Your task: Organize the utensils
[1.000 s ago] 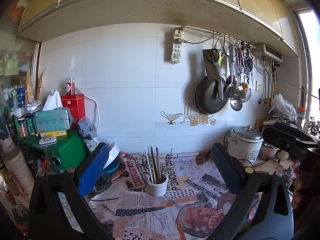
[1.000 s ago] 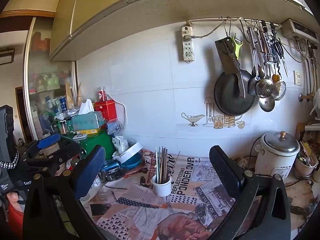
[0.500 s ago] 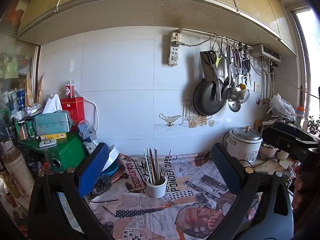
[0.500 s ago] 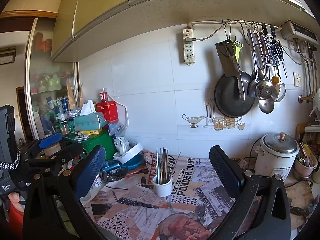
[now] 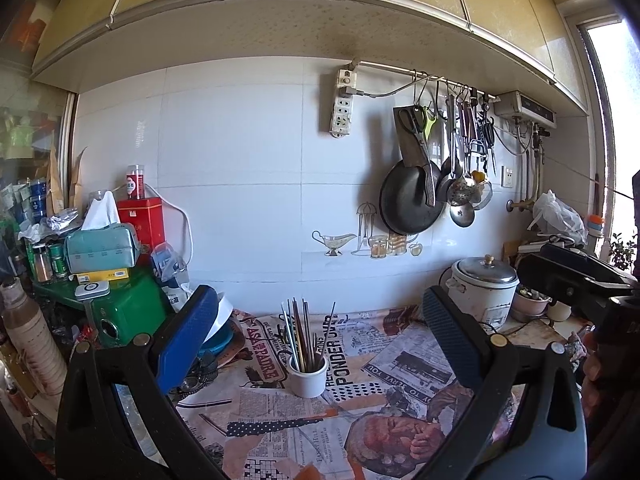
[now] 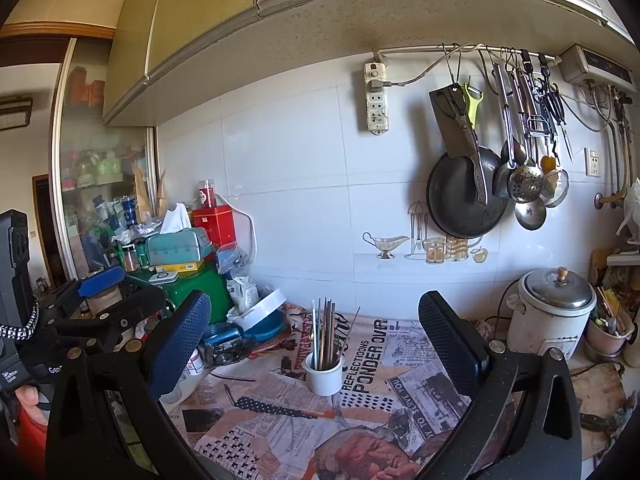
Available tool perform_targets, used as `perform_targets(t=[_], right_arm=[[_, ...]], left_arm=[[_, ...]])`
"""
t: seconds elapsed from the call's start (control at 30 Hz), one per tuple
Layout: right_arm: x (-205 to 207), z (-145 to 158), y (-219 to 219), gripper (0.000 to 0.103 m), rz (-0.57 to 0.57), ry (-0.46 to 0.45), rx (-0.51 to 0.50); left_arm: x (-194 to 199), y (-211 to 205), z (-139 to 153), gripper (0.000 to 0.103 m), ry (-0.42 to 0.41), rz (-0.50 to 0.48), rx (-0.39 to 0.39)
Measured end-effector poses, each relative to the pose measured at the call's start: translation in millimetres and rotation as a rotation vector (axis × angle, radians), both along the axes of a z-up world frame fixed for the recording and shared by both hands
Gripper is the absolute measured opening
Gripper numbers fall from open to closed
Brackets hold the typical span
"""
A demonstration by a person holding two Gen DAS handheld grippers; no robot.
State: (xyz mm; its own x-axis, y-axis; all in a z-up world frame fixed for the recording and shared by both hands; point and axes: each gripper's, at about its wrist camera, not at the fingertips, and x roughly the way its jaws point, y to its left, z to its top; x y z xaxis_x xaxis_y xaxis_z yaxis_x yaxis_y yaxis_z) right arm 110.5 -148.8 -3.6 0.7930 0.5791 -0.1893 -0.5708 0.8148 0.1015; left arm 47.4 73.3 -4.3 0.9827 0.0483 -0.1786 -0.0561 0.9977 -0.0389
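Since a second ago both views have drifted slightly upward and back: the cup point(image 5: 307, 378) sits a touch lower in the left view, and nothing on the counter has shifted. The chopsticks point(image 5: 301, 333) stand upright in that white cup, a loose bundle fanned a little, one thin rod leaning toward 1 o'clock. They look light, stiff and smooth, likely to slide against each other and pivot if pinched at the tips. The better hold is judged to be on the upper shafts, across several at once, well above the rim. The cup looks ceramic: heavier, steady, but able to tip if the sticks are pulled sideways.

The left claw point(image 5: 316, 340) is spread wide and empty, framing the cup from well short of it. The right claw point(image 6: 316, 340) is likewise wide apart and empty, with the cup point(image 6: 325, 373) between its pads in view, not in reach.

A dark polka-dot strip point(image 6: 280, 407) lies flat on the newspaper-print counter point(image 6: 368, 364) at 7 o'clock of the cup. At 3 o'clock stands a cooker point(image 6: 554, 312); at 1 o'clock, high on the wall, a pan point(image 6: 460, 204) and ladles hang.
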Motion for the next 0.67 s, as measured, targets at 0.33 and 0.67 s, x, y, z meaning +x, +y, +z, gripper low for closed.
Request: perform_targets(t=[0.33,0.67], right_arm=[[-1.4,2.2,-1.4,0.103,-0.007,-0.006,0.004],[9.9,-2.1,1.1,0.103,-0.013,0.019,0.004]], left_arm=[[1.3,0.6,-0.3,0.102,0.002,-0.013,-0.005],[8.8,3.4,-1.6,0.102,0.012,-0.018,-0.019]])
